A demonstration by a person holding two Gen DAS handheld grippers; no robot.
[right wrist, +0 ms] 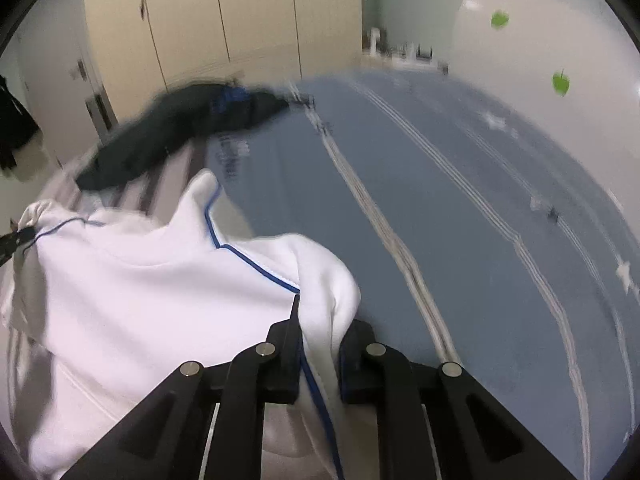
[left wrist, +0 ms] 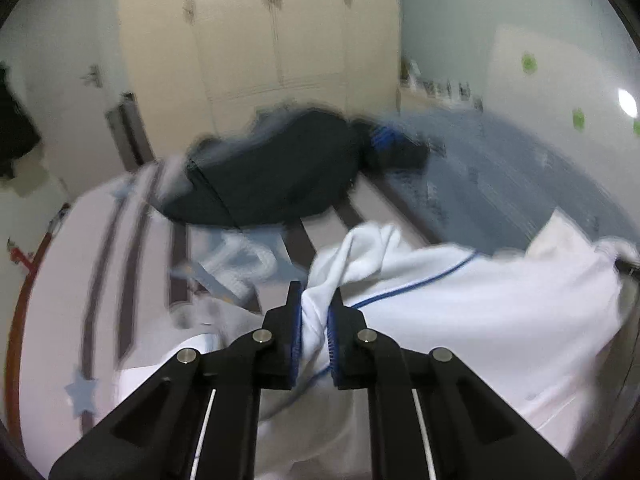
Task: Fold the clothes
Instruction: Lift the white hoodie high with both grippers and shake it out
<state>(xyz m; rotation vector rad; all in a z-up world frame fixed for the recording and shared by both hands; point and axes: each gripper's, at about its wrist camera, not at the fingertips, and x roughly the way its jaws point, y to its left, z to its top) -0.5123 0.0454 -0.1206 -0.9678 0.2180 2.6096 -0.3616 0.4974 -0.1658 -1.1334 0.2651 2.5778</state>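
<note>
The left gripper has its fingers closed down to a narrow gap on a bunched fold of the white garment, the blue pads pressing the cloth from both sides. The right gripper is likewise pinched on the same white garment, its fingers clamping a thick fold where the blue piping runs in between them. Each gripper can be glimpsed at the far edge of the other's view, so the cloth hangs stretched between the two, held up off the bed.

A sleeve or corner of the garment sticks up loose above the span, and the lower part droops toward the bedding. Both grippers point steeply downward and forward over the bed.

Beyond the white cloth, to the right, the blue striped bedspread lies flat and bare, with wide room out to the wall. To the left the cover turns pale with dark stripes and star shapes, and the bed's brown rim curves close by. Farther back a dark garment with a blue patch lies in a heap near the bed's far edge, well apart from the held cloth. Behind it stands a row of cream wardrobe doors. Both views are smeared with blur.
</note>
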